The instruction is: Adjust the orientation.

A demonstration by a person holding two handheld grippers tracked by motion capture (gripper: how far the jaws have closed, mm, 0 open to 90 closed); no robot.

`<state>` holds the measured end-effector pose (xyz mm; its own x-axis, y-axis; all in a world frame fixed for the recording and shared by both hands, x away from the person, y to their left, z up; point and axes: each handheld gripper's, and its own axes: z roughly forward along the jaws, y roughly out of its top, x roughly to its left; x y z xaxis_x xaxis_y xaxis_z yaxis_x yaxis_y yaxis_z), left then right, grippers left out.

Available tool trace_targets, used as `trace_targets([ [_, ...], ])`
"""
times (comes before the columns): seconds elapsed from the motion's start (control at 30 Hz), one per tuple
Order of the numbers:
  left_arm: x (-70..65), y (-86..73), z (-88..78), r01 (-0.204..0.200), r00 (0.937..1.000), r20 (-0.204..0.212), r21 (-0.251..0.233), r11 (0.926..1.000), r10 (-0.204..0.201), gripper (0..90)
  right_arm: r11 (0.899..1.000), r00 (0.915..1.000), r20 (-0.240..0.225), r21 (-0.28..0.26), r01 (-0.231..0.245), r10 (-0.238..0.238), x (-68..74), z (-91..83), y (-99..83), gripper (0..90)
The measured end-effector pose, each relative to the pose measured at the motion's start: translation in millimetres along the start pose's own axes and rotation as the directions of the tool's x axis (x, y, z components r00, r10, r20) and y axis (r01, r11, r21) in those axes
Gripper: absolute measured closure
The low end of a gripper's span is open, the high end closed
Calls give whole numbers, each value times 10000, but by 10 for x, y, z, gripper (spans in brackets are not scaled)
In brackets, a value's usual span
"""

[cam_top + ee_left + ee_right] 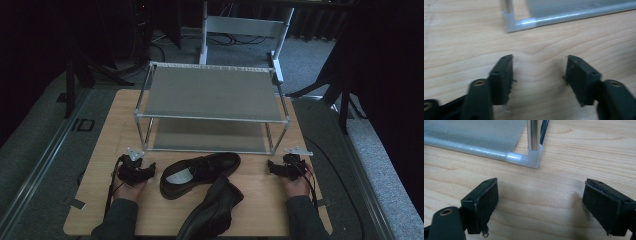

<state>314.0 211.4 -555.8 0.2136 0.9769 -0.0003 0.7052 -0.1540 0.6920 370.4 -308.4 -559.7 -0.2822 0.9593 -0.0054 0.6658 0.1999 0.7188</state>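
Shoes: two black leather lace-up shoes lie on the table between the hands; the far shoe (200, 173) lies on its side, opening toward the camera; the near shoe (214, 210) lies aslant, its toe just beside the far one
Left gripper (141, 169): rests on the wood just left of the far shoe; jaws wide apart, nothing between them
Right gripper (278, 167): rests well right of the shoes; jaws spread, gripping nothing
Rack: a grey two-shelf metal-tube shoe rack (210, 92) stands behind the shoes; both shelves bare
Table: light wooden tabletop (107, 145)
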Motion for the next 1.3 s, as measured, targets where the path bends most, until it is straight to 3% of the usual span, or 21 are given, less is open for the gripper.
trace_targets([
  [0.2, 23, 19, -110, -253, 9992, 308, -299, 9992, 262, 500, 9998, 10000, 47, 183, -57, 56, 14, -67, -11, 203],
  [0.23, 3, 58, -241, -472, 9969, 592, -758, 9960, 518, 526, 9994, 10000, 16, 323, -86, 86, 43, -130, -19, 339],
  [0.33, -52, 111, -402, -818, 9907, 973, -1288, 9883, 947, 541, 9998, 9996, -267, 149, 104, -100, 116, -234, -40, 417],
  [0.47, -140, 207, -581, -1207, 9778, 1484, -1796, 9763, 1482, 567, 9974, 9952, -727, -369, 626, -652, 292, -432, -50, 464],
  [0.6, -247, 352, -681, -1576, 9598, 1992, -2000, 9670, 1977, 584, 9878, 9802, -1278, -573, 1451, -1514, 534, -552, -59, 502],
  [0.7, -359, 451, -684, -2087, 9416, 2227, -2035, 9566, 2528, 589, 9801, 9676, -1590, -634, 1881, -1960, 684, -578, -51, 525],
  [0.73, -359, 451, -684, -2087, 9416, 2227, -2035, 9566, 2528, 595, 9801, 9676, -1590, -634, 1881, -1960, 684, -578, -51, 525],
  [0.77, -414, 486, -674, -2316, 9298, 2399, -2075, 9504, 2790, 610, 9734, 9591, -1682, -683, 2189, -2275, 763, -582, -37, 533],
  [0.8, -480, 521, -666, -2590, 9130, 2655, -2090, 9430, 3097, 623, 9710, 9565, -1693, -690, 2289, -2375, 790, -584, -33, 533],
  [0.87, -533, 546, -654, -2863, 8893, 3059, -2073, 9355, 3400, 657, 9683, 9533, -1719, -725, 2391, -2483, 821, -587, -30, 530],
  [0.9, -560, 558, -642, -3047, 8781, 3201, -1993, 9314, 3558, 668, 9680, 9527, -1735, -720, 2405, -2496, 828, -587, -29, 527],
  [0.93, -560, 558, -642, -3047, 8781, 3201, -1993, 9314, 3558, 682, 9683, 9527, -1745, -704, 2398, -2487, 831, -585, -29, 525],
  [0.97, -610, 586, -604, -3440, 8614, 3335, -1724, 9230, 3833, 686, 9684, 9533, -1725, -704, 2392, -2480, 830, -583, -30, 523],
  [1.0, -610, 586, -604, -3440, 8614, 3335, -1724, 9230, 3833, 686, 9694, 9545, -1708, -692, 2357, -2443, 828, -582, -32, 521],
  [1.03, -651, 615, -547, -3760, 8460, 3472, -1493, 9145, 4046, 685, 9698, 9551, -1701, -681, 2343, -2427, 823, -581, -33, 519],
  [1.07, -651, 615, -547, -3760, 8460, 3472, -1493, 9145, 4046, 685, 9698, 9551, -1701, -681, 2343, -2427, 823, -581, -33, 519],
  [1.1, -681, 642, -478, -4006, 8358, 3578, -1215, 9082, 4165, 689, 9697, 9563, -1624, -666, 2351, -2430, 820, -579, -34, 511],
  [1.2, -727, 676, -396, -4373, 8156, 3824, -840, 8954, 4342, 716, 9692, 9567, -1576, -688, 2366, -2448, 820, -581, -34, 504],
  [1.23, -727, 676, -396, -4373, 8156, 3824, -840, 8954, 4342, 732, 9692, 9567, -1576, -688, 2366, -2448, 820, -581, -34, 504],
  [1.27, -731, 703, -386, -4461, 8086, 3900, -815, 8912, 4404, 738, 9693, 9570, -1566, -696, 2358, -2441, 818, -578, -32, 502],
  [1.3, -729, 716, -380, -4487, 8080, 3909, -769, 8904, 4409, 745, 9694, 9572, -1560, -694, 2356, -2438, 817, -576, -32, 501],
])
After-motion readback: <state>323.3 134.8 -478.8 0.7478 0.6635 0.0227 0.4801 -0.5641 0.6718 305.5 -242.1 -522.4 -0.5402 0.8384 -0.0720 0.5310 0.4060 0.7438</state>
